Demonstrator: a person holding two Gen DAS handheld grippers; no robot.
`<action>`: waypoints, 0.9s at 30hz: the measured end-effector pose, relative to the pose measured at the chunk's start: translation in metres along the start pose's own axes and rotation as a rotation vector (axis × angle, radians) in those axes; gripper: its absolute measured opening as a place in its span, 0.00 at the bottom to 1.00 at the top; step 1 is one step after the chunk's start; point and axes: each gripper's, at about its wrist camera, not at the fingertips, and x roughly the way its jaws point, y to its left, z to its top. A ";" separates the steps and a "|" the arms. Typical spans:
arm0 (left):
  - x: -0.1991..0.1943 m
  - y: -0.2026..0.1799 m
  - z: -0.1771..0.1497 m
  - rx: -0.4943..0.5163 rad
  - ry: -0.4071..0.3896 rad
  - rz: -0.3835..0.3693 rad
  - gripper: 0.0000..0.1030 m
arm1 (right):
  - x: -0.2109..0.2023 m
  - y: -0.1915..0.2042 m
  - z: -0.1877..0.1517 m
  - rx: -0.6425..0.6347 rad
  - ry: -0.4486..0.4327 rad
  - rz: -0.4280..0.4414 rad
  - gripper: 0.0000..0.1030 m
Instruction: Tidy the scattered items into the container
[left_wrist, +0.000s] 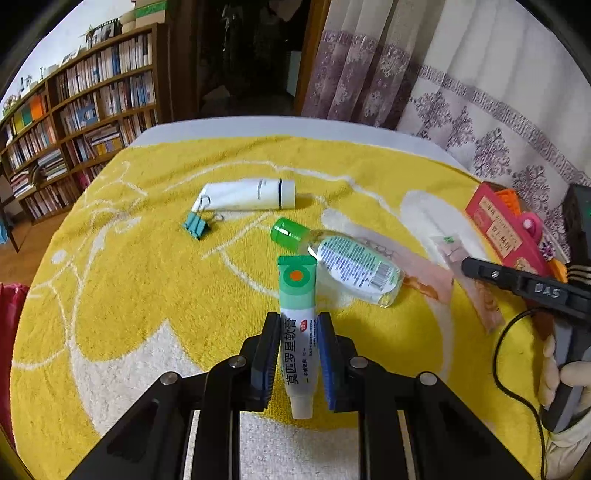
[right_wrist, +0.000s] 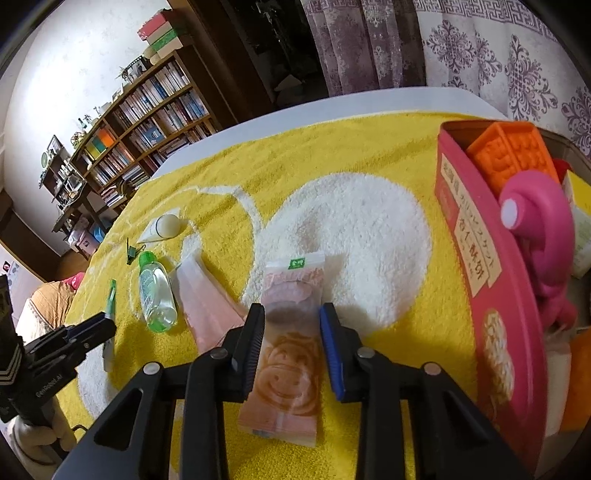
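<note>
We see the left gripper (left_wrist: 298, 332) clamped on the ointment tube (left_wrist: 297, 317). The right gripper (right_wrist: 291, 332) straddles the snack packet (right_wrist: 291, 332), pads not pressing it.

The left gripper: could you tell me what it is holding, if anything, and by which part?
The left gripper is shut on the ointment tube, pads pressing its sides on the lower body, near the white cap.
</note>
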 end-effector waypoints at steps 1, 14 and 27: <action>0.004 0.000 -0.001 -0.003 0.013 0.005 0.21 | 0.000 0.000 0.000 0.001 0.003 0.004 0.36; -0.002 -0.011 -0.002 0.010 -0.040 -0.007 0.15 | -0.002 0.011 -0.005 -0.067 -0.019 -0.044 0.26; -0.028 -0.009 0.002 0.001 -0.091 -0.028 0.10 | -0.023 0.009 -0.001 -0.042 -0.103 -0.004 0.09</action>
